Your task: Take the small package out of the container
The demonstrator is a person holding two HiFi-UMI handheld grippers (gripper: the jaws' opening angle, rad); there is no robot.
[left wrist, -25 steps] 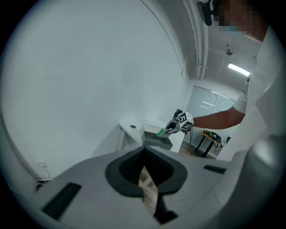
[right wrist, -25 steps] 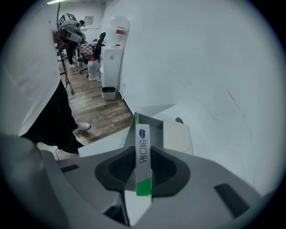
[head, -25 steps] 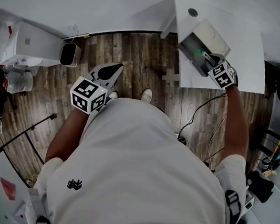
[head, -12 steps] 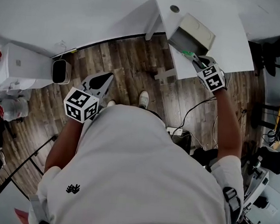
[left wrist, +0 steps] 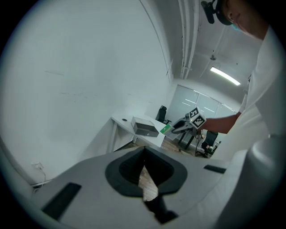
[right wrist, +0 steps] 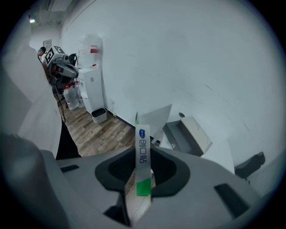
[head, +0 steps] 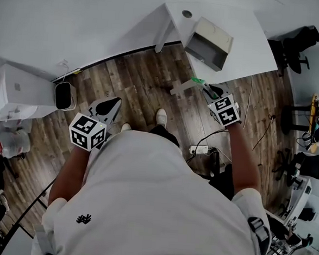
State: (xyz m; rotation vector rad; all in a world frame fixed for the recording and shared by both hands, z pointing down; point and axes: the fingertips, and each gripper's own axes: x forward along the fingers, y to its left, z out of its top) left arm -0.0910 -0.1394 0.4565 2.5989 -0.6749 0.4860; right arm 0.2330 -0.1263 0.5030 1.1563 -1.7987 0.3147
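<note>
**Arms and claws.** The right arm reaches toward the upper right of the head view. The right gripper (head: 207,90) points up-left and tilts down. Its jaws are clamped on the small package (head: 197,81), a thin white sachet with a green end. In the right gripper view the sachet stands upright and edge-on between the pads. The package is out of the container (head: 209,44) and well apart from it, held in the air just below the table's near edge.

The left arm is bent at the centre left of the head view. The left gripper (head: 115,101) points toward the wall, slightly below level. Its jaw tips meet with nothing between them. Only floor shows through the gap behind the tips.

**Surface and room.** A white table (head: 252,43) stands at the upper right against a white wall, with a round cable hole (head: 187,14) near its far corner. The container is a grey box with a cream top. It rests on the table with its open side toward the lower edge of the frame. The floor (head: 135,79) is dark wood plank, with a dark skirting along the wall.

**Surroundings.**
- A table leg (head: 179,87) stands just beside the package in the head view.
- A small white bin (head: 65,96) and a white appliance (head: 15,89) stand at the left.
- A power strip (head: 199,150) with cables lies below the right gripper.
- A black chair (head: 299,41) stands at the far right.
</note>
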